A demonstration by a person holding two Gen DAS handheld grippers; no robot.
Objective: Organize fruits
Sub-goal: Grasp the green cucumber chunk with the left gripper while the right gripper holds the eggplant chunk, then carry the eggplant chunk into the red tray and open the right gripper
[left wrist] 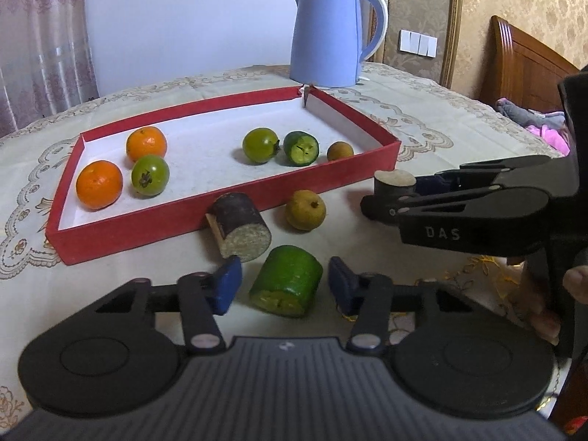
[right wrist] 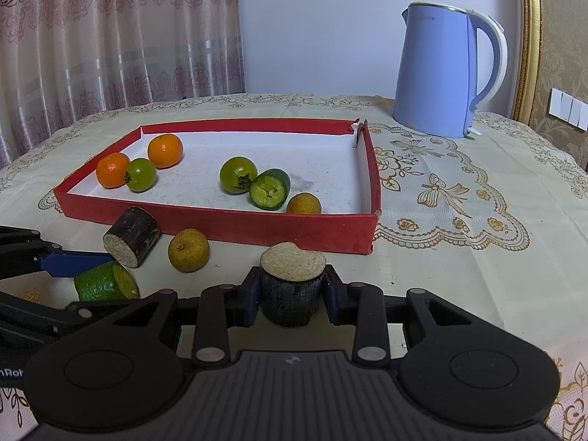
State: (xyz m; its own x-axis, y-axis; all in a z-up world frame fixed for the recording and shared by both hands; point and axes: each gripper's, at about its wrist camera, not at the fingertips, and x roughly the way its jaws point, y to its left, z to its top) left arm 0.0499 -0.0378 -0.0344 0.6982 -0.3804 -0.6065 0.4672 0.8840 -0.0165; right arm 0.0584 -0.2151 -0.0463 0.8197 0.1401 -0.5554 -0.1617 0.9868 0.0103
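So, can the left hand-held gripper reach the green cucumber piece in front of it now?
Probably yes: the left hand-held gripper is open, its fingers on either side of the green cucumber piece, with nothing between them.

"DAS" on right gripper (left wrist: 395,187); "Midea" on kettle (right wrist: 437,73)

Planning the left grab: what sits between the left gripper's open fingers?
In the left wrist view, the green cut cucumber chunk lies on the tablecloth between the left gripper fingers, untouched.
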